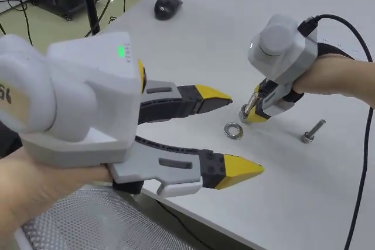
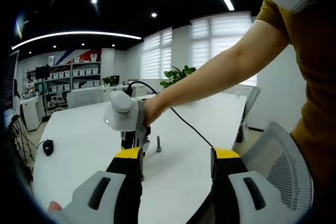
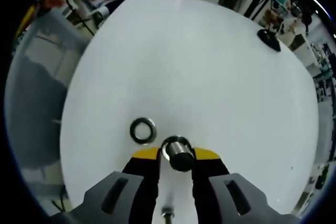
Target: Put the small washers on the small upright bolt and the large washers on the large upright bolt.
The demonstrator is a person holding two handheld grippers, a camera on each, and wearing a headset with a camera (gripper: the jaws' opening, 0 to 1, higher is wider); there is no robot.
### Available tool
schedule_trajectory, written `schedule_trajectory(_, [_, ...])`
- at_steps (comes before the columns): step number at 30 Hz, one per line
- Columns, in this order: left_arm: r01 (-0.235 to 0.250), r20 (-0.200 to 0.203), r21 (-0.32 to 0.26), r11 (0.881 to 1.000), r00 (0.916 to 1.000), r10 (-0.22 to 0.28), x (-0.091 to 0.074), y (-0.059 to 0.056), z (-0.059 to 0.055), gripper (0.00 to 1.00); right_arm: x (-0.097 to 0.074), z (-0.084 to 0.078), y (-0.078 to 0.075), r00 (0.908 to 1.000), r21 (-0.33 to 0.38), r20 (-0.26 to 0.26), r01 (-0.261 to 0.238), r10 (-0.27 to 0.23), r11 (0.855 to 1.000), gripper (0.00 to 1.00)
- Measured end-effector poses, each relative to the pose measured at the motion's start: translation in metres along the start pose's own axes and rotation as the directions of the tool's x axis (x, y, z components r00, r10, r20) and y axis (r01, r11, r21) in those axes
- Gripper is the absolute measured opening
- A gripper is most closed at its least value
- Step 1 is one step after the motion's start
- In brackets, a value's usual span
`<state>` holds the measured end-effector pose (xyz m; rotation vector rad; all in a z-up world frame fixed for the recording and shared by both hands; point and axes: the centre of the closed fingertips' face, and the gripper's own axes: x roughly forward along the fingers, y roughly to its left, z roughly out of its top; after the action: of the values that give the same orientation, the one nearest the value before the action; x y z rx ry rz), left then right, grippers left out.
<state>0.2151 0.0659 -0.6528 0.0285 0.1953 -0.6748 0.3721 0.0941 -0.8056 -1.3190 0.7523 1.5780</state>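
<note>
Right gripper (image 1: 253, 114) is clenched on the large bolt (image 3: 178, 153) at mid-frame, low over the white table (image 1: 281, 16). One large washer (image 1: 233, 130) lies just beside it, and the small bolt (image 1: 313, 132) stands further right. Left gripper (image 2: 177, 155) hangs released at lower left.

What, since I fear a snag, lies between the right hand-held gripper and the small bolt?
Only bare table, in the head view, between the right hand-held gripper, shut on the large bolt, and the small bolt.
</note>
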Motion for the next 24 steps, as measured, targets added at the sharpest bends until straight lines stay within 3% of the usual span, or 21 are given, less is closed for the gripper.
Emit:
schedule_trajectory(8, [-0.007, -0.003, -0.006, 1.000, 1.0000, 0.007, -0.001, 0.000, 0.000, 0.51, 0.001, -0.008, -0.002, 1.0000, 0.008, 0.009, -0.002, 0.002, 1.000, 0.24])
schedule_trajectory(15, [-0.027, 0.001, -0.010, 1.000, 0.9996, 0.027, -0.006, 0.002, 0.000, 0.51, -0.015, -0.017, 0.006, 0.9982, 0.087, 0.058, 0.010, -0.015, 0.996, 0.25])
schedule_trajectory(19, [-0.037, 0.009, -0.013, 0.999, 0.9993, 0.037, -0.008, 0.003, 0.002, 0.51, -0.017, -0.016, 0.026, 0.9962, 0.126, 0.083, -0.035, 0.025, 0.991, 0.25])
schedule_trajectory(24, [-0.029, 0.008, -0.003, 1.000, 0.9995, 0.029, -0.009, 0.001, 0.005, 0.51, -0.002, -0.012, 0.048, 0.9957, 0.134, 0.086, -0.047, 0.036, 0.990, 0.26])
